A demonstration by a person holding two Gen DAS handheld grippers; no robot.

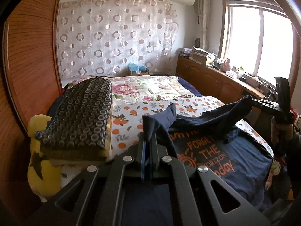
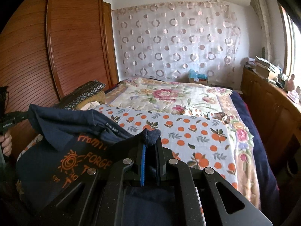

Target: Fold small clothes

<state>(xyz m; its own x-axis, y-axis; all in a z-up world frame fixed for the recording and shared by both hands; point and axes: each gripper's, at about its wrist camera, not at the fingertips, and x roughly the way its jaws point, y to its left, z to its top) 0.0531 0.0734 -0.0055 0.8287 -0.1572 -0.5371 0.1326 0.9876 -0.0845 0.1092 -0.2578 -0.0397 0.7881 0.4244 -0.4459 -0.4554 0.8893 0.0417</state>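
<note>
A navy T-shirt (image 1: 235, 156) with orange lettering lies on the bed, print up; it also shows in the right wrist view (image 2: 62, 150). My left gripper (image 1: 148, 137) is shut on one navy corner of the shirt and holds it lifted above the bed. My right gripper (image 2: 150, 141) is shut on another navy corner, also lifted. The cloth between the two corners sags in a fold over the print. The right gripper also shows at the right of the left wrist view (image 1: 250, 99), and the left gripper at the left of the right wrist view (image 2: 28, 115).
The bed carries an orange-fruit sheet (image 2: 188, 131) and a floral quilt (image 2: 169, 96). A ring-patterned folded blanket (image 1: 80, 116) and a yellow plush toy (image 1: 43, 165) lie at the left. A wooden wardrobe (image 2: 65, 43) stands at the left, a cluttered low cabinet (image 1: 216, 75) under the window at the right.
</note>
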